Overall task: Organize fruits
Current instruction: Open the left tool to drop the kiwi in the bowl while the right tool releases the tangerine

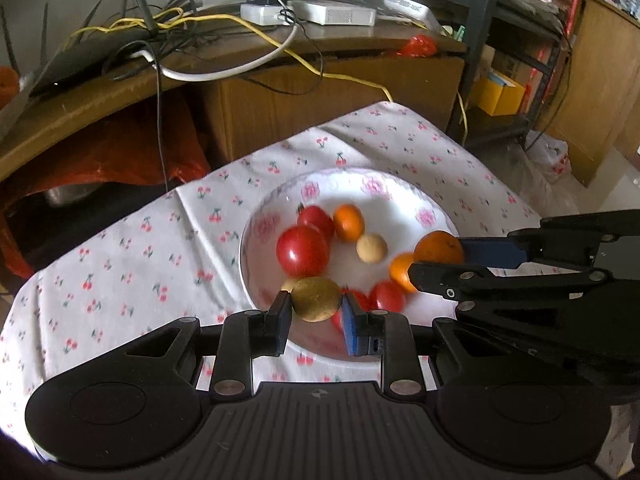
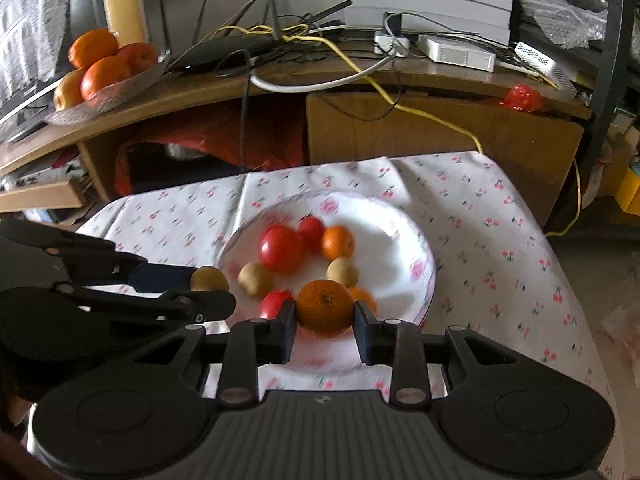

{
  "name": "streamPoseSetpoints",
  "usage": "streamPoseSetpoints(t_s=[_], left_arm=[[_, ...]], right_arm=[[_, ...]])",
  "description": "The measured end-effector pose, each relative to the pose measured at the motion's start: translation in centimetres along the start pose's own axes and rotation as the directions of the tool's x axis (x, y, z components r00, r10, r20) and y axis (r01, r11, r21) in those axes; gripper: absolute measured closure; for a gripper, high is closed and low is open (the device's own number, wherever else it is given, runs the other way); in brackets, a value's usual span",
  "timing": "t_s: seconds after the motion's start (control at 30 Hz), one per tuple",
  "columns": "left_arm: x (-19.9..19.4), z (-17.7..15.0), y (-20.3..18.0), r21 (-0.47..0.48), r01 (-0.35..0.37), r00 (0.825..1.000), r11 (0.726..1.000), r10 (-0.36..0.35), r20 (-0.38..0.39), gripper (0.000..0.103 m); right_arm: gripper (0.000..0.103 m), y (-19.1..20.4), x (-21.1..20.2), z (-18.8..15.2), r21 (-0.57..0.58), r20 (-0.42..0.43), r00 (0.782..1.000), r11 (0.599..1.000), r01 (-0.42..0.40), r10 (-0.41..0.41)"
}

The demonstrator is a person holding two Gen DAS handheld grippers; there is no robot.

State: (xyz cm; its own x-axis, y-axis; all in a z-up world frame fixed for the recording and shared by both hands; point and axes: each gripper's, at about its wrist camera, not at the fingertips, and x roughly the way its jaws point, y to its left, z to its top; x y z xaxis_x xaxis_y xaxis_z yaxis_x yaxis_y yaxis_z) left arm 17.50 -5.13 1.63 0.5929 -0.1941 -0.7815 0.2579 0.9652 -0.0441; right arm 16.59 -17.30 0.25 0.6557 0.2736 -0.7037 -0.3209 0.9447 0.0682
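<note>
A white floral plate (image 1: 430, 216) (image 2: 416, 240) on a cherry-print cloth holds tomatoes (image 1: 302, 250), small oranges (image 1: 349, 222) and brown kiwi-like fruits (image 1: 372, 248). My left gripper (image 1: 316, 300) is shut on a brown kiwi (image 1: 316, 298) above the plate's near rim; it also shows in the right wrist view (image 2: 209, 279). My right gripper (image 2: 325, 312) is shut on an orange (image 2: 325, 308), seen at the plate's right side in the left wrist view (image 1: 439, 247).
The cherry-print cloth (image 1: 132, 240) covers a small table. Behind it stands a wooden desk (image 2: 280, 80) with cables, a router and white boxes. A glass dish of oranges and apples (image 2: 100, 68) sits on the desk's left. A cardboard box (image 2: 440, 136) stands below.
</note>
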Motion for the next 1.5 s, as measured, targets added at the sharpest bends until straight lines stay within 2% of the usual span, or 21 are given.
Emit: streamPoseSetpoints(t_s=[0.43, 0.7, 0.87, 1.1, 1.33, 1.5], left_arm=[[3.1, 1.3, 0.3, -0.05, 0.023, 0.999, 0.998, -0.025, -0.042, 0.069], [2.9, 1.4, 0.9, -0.071, 0.008, 0.999, 0.997, -0.011, -0.042, 0.059], [2.2, 1.6, 1.5, -0.096, 0.005, 1.0, 0.995, -0.007, -0.02, 0.049], [1.7, 1.6, 1.7, -0.102, -0.001, 1.0, 0.995, 0.001, -0.005, 0.04], [1.0, 1.0, 1.3, -0.062, -0.038, 0.999, 0.997, 0.039, 0.013, 0.027], [0.3, -0.1, 1.6, -0.067, -0.069, 0.998, 0.995, 0.069, 0.002, 0.018]], right_arm=[[0.072, -2.6, 4.3, 1.8, 0.058, -0.046, 0.999, 0.998, 0.018, -0.015], [0.071, -3.3, 4.7, 2.1, 0.107, -0.051, 0.999, 0.994, 0.003, 0.002], [0.071, -3.5, 4.5, 2.3, 0.131, -0.041, 0.999, 0.991, -0.006, 0.012], [0.069, -3.9, 4.0, 2.5, 0.18, -0.019, 0.999, 0.983, -0.041, 0.045], [0.066, -4.1, 2.9, 2.5, 0.202, 0.01, 1.0, 0.979, -0.027, 0.025], [0.062, -3.7, 1.3, 1.6, 0.193, 0.017, 1.0, 0.981, -0.006, 0.002]])
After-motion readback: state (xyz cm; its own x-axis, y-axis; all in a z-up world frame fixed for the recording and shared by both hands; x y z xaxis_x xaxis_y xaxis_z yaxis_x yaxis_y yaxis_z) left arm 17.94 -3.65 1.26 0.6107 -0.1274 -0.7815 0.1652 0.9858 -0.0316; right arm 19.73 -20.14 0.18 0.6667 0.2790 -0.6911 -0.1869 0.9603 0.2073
